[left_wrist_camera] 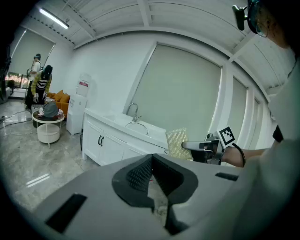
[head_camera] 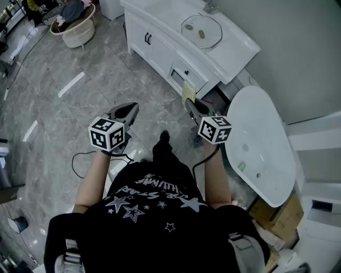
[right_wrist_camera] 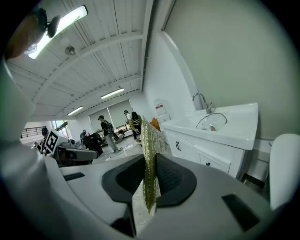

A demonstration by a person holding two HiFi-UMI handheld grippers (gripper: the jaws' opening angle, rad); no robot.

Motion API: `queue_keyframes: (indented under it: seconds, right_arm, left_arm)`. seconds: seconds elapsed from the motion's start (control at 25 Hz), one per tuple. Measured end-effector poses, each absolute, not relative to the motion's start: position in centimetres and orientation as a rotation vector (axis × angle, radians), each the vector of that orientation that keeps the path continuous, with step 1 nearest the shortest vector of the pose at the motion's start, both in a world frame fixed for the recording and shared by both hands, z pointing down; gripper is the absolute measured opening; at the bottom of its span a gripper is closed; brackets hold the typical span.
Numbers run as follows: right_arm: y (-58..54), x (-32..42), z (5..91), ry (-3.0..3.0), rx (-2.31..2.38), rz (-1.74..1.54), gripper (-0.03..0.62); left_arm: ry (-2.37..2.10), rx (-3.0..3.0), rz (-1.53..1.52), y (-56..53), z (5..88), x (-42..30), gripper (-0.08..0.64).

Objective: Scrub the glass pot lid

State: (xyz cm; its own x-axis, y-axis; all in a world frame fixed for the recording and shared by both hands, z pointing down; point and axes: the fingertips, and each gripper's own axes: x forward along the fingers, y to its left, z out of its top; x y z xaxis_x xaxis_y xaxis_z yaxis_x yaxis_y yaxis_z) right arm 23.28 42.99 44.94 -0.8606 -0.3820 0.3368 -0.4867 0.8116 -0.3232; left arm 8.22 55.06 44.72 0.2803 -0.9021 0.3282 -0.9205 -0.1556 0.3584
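**One scrub pad (head_camera: 187, 91) held, glass pot lid (head_camera: 201, 32) on the counter (head_camera: 237, 53)**

The right gripper (head_camera: 189, 102) has its jaws squeezed tight on the yellow scrub pad, which sticks up between them. The left gripper (head_camera: 129, 109) has its jaws pressed together with nothing in them. The glass pot lid lies flat on the white counter near the tap (head_camera: 210, 6), well apart from both grippers. A white tub (head_camera: 261, 149) sits to the right.
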Motion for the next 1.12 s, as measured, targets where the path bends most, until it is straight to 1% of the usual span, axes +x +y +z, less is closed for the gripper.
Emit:
queue_keyframes:
  seconds: [0.4, 0.88, 1.12]
  right_arm:
    - [43.0, 22.6, 45.5, -2.732, 0.654, 0.609, 0.064]
    - [44.6, 20.9, 45.1, -2.723, 0.603, 0.424, 0.066]
    - [44.8, 20.0, 46.8, -2.692, 0.583, 0.488, 0.066]
  left_arm:
    - [-1.651, 2.033, 0.048, 54.8, 45.0, 7.8, 0.008]
    - [-1.648, 1.973, 0.014, 57.3, 46.1, 7.8, 0.008]
    - [-1.631, 1.955, -0.006, 56.6, 46.8, 7.3, 0.008]
